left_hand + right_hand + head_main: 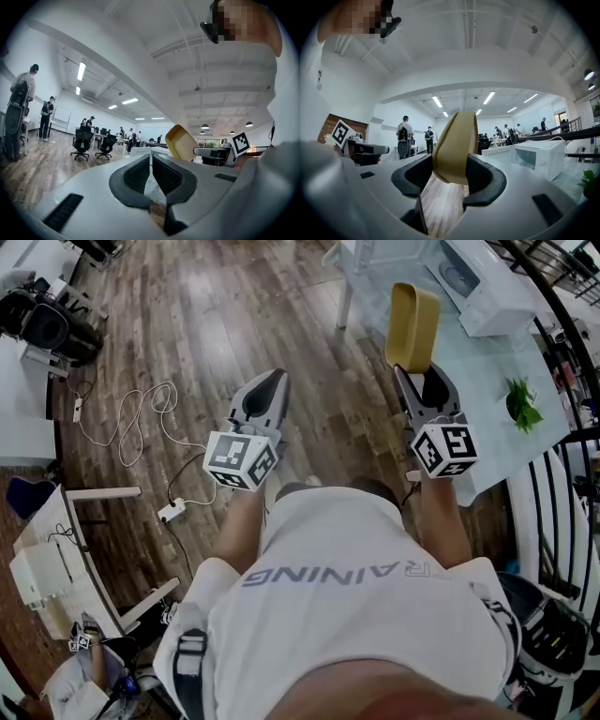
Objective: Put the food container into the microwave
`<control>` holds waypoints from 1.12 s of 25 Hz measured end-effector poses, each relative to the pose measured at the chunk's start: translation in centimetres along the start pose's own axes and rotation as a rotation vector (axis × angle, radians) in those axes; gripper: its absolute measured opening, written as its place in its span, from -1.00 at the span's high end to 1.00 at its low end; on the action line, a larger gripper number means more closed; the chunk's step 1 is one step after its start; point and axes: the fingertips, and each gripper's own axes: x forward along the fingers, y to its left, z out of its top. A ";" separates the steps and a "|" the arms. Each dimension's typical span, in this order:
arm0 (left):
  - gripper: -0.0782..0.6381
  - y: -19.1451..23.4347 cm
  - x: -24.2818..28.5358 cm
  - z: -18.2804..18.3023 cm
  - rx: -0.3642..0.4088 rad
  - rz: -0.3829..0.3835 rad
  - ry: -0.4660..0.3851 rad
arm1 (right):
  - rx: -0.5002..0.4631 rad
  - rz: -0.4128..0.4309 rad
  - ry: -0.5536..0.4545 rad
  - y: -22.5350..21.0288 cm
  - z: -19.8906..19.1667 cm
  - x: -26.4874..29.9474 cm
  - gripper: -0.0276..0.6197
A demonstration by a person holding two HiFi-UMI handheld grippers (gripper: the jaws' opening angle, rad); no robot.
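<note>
Head view looks steeply down; the other two tilt upward (sharing ceiling (154, 70)).

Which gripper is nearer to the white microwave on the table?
Right. The right gripper, clamped on the yellow oblong food container, is beside the table near the white microwave; the left gripper is over the wooden floor, farther off.

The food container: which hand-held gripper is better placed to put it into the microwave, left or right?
Right. The right hand-held gripper grips the food container and is nearer the microwave; the left hand-held gripper is shut, empty, over the floor.
</note>
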 end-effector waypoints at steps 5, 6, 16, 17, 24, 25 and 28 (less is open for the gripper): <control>0.66 1.2 1.6 -0.6 -0.017 -0.011 0.027 | 0.022 0.016 0.029 -0.4 -1.0 2.0 0.21; 0.66 1.4 2.1 -0.6 -0.016 -0.012 0.030 | 0.024 0.014 0.031 -0.7 -1.1 2.4 0.21; 0.66 4.6 8.0 -0.2 -0.016 -0.001 0.040 | 0.048 0.029 0.039 -4.6 -1.9 8.3 0.21; 0.66 4.9 8.8 -0.1 -0.013 0.001 0.041 | 0.049 0.033 0.041 -5.2 -1.9 9.2 0.21; 0.66 8.8 14.7 0.9 -0.018 0.045 0.048 | 0.060 0.082 0.059 -8.8 -1.9 16.0 0.21; 0.65 9.1 15.7 0.9 -0.017 0.045 0.049 | 0.061 0.086 0.062 -9.5 -1.9 16.9 0.21; 0.66 10.1 18.6 0.9 -0.016 0.047 0.058 | 0.075 0.090 0.070 -11.6 -2.2 19.3 0.21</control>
